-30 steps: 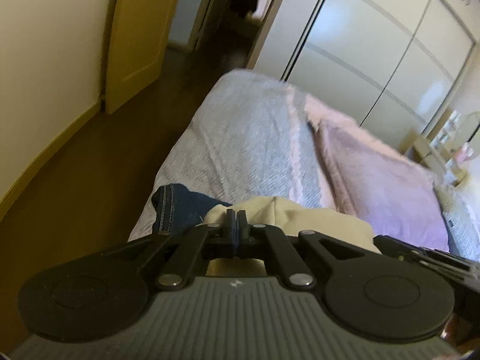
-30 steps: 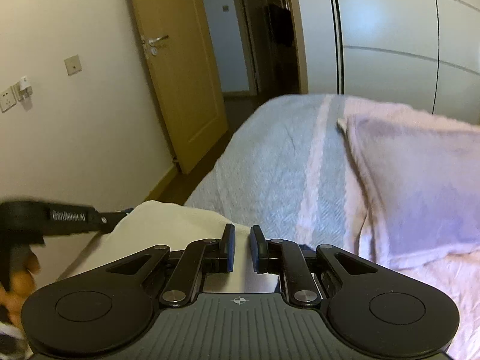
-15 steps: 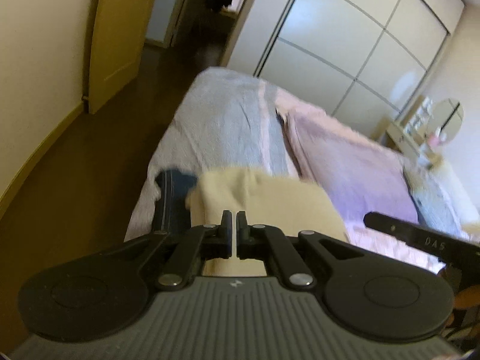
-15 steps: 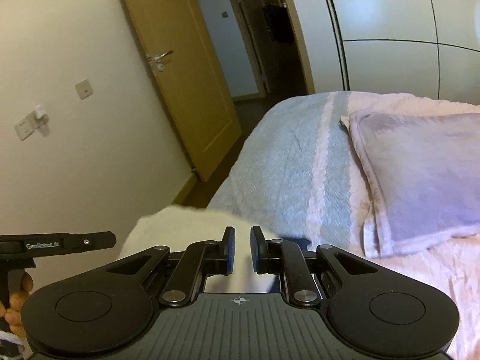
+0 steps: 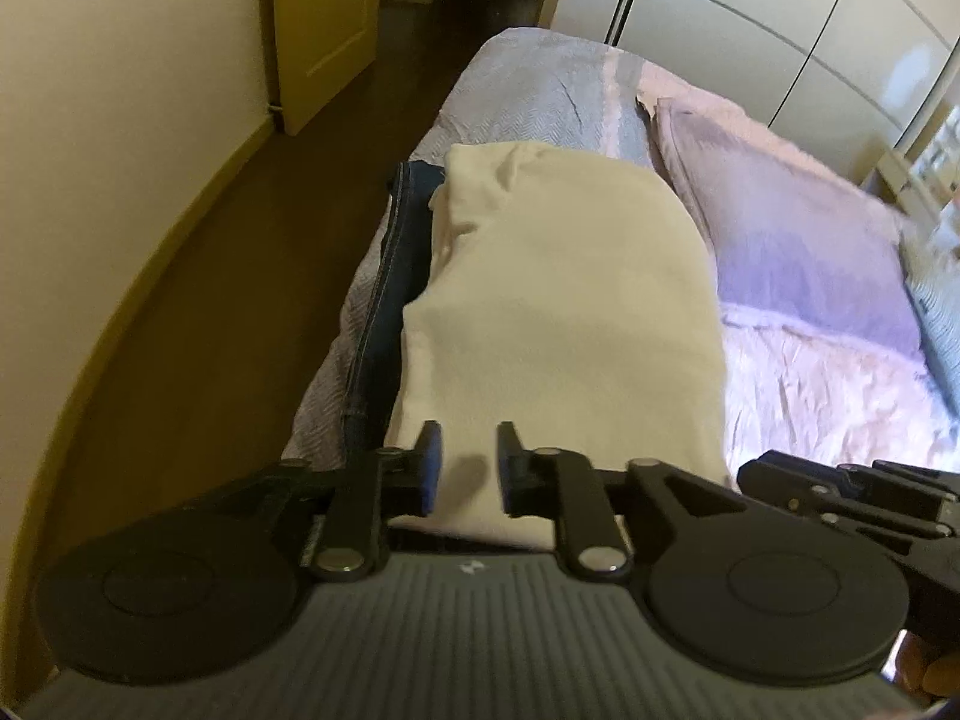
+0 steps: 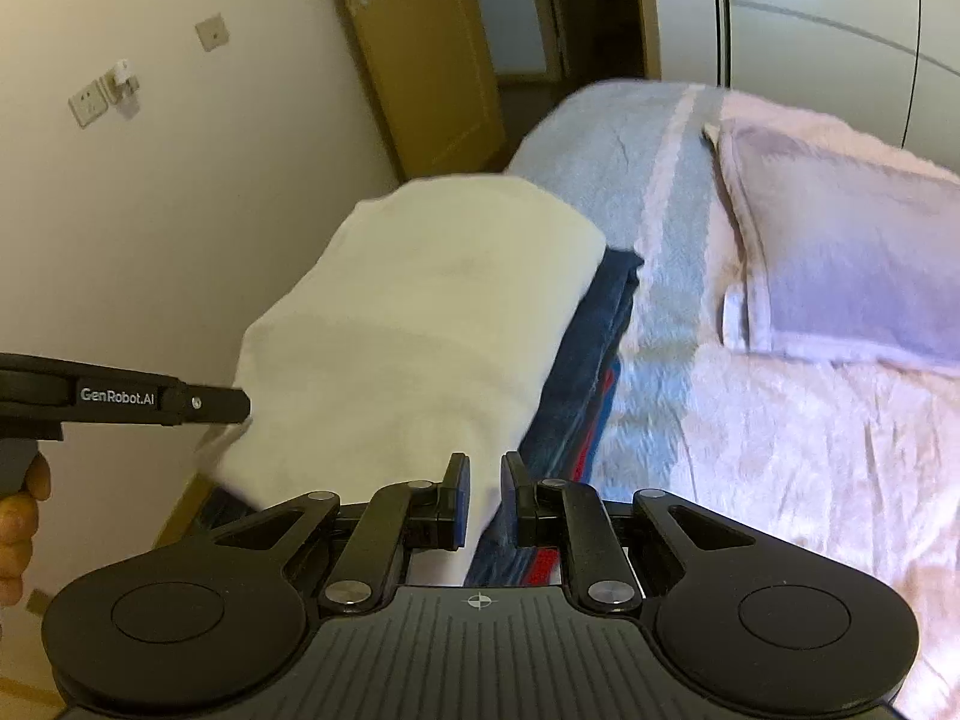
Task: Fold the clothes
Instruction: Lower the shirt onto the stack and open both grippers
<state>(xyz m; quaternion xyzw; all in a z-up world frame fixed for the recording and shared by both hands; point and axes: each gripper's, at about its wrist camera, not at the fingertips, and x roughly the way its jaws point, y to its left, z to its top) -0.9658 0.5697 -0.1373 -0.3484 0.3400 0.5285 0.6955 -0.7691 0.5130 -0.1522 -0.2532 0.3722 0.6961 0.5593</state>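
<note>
A folded cream garment (image 5: 570,312) lies over dark blue jeans (image 5: 396,252) at the bed's near left edge. My left gripper (image 5: 468,456) hangs over the garment's near end. Its jaws are opening, with cream cloth showing in the gap and the pads off it. In the right wrist view the cream garment (image 6: 420,312) drapes over the jeans (image 6: 600,324). My right gripper (image 6: 483,486) is shut on the garment's near corner. The left gripper (image 6: 210,405) shows side-on at the garment's left, and the right gripper (image 5: 840,492) at the lower right.
The bed has a grey-blue blanket (image 5: 528,90) and a lilac pillow (image 5: 798,252) on a pink sheet. Red and blue striped cloth (image 6: 576,438) lies under the jeans. Dark floor (image 5: 210,300), a wooden door (image 6: 420,60) and white wardrobes (image 5: 750,30) surround the bed.
Both grippers rose and pulled back along the bed, so the cream garment now spreads over the jeans. The left jaws went from shut to parted. The right jaws kept their grip.
</note>
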